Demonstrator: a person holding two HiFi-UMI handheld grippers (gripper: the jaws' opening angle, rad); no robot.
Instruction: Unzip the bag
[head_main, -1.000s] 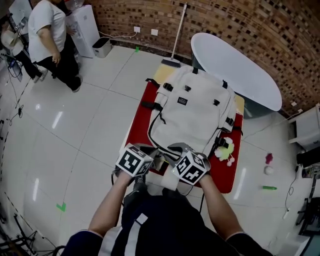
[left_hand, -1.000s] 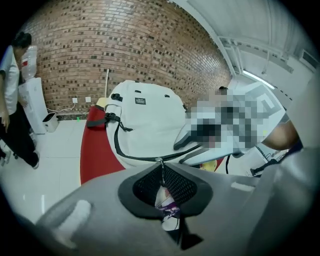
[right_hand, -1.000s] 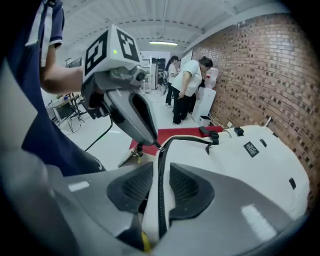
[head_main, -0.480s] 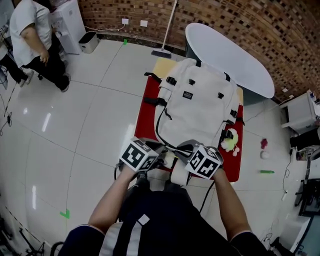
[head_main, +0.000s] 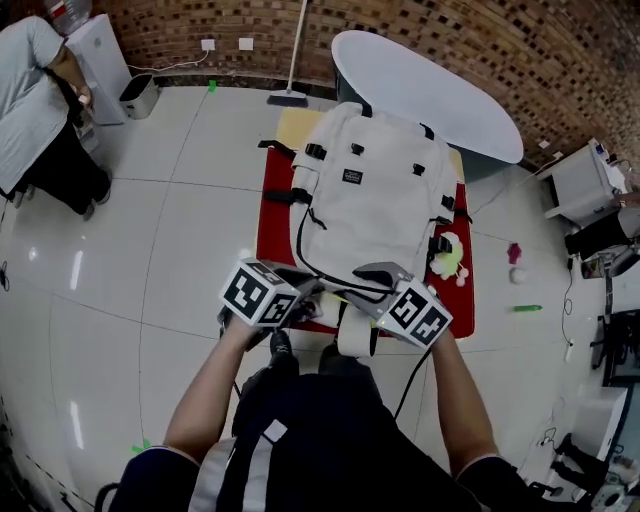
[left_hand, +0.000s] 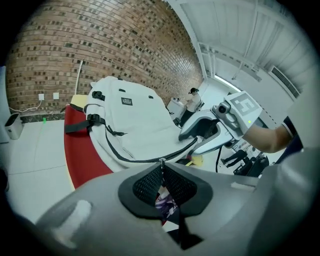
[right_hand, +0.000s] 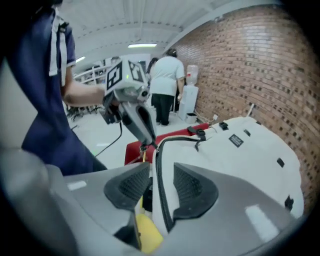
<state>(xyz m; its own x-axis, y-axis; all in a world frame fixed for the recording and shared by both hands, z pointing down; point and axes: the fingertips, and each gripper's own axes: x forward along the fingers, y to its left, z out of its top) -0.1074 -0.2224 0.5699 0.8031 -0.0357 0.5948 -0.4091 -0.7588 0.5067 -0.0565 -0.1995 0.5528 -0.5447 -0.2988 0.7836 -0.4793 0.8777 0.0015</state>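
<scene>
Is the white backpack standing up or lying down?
Lying down. The backpack rests flat, front side up, on the red table, seen from the head view.

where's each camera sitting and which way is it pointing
Head view: on the person's head, looking down at the backpack on the red surface; forearms, left gripper and right gripper show.
Left gripper view: rides the left gripper, looking along jaws shut on the zipper pull, towards the brick wall.
Right gripper view: rides the right gripper, jaws opening with the backpack's zipper edge between them, facing a standing person.
Shared: each gripper view shows the backpack and the other gripper.
</scene>
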